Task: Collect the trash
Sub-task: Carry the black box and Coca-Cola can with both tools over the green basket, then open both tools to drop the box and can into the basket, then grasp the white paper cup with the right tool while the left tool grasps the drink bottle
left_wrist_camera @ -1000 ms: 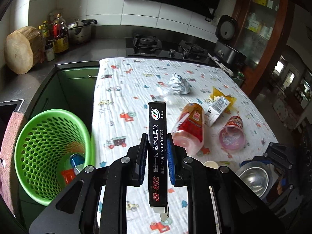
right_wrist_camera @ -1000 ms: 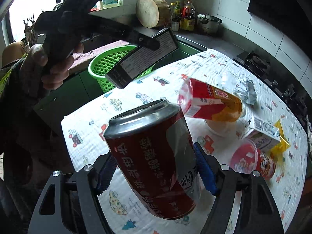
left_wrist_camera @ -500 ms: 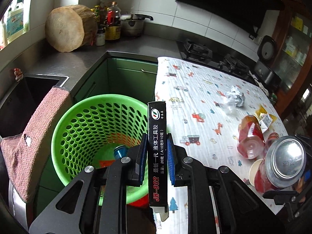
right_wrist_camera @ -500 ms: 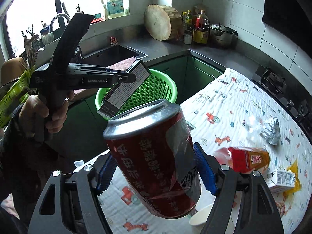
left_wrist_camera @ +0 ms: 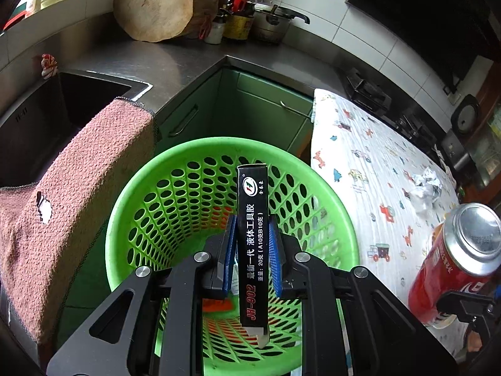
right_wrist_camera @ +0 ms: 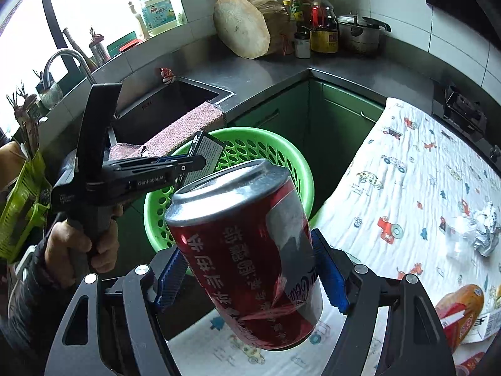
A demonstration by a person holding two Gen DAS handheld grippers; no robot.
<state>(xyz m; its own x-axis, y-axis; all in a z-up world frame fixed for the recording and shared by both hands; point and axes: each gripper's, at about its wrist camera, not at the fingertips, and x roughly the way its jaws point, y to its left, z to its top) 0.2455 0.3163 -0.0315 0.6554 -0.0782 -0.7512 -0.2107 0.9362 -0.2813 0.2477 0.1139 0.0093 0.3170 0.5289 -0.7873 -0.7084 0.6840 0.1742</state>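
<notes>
Left wrist: left tool (left_wrist_camera: pixel 252 253) clamps black glue box (left_wrist_camera: pixel 252 235) over green basket (left_wrist_camera: pixel 175 194); right tool (right_wrist_camera: pixel 250 277) grips red can (right_wrist_camera: pixel 247 250).

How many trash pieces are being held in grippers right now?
2: a black box in the left gripper over the green basket, and a red can in the right gripper beside the basket.

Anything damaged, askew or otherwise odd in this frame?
Yes: the pink towel draped over the sink edge has a ragged hole. On the printed tablecloth, an orange-labelled bottle lies on its side beside crumpled foil. The red soda can is held tilted.
</notes>
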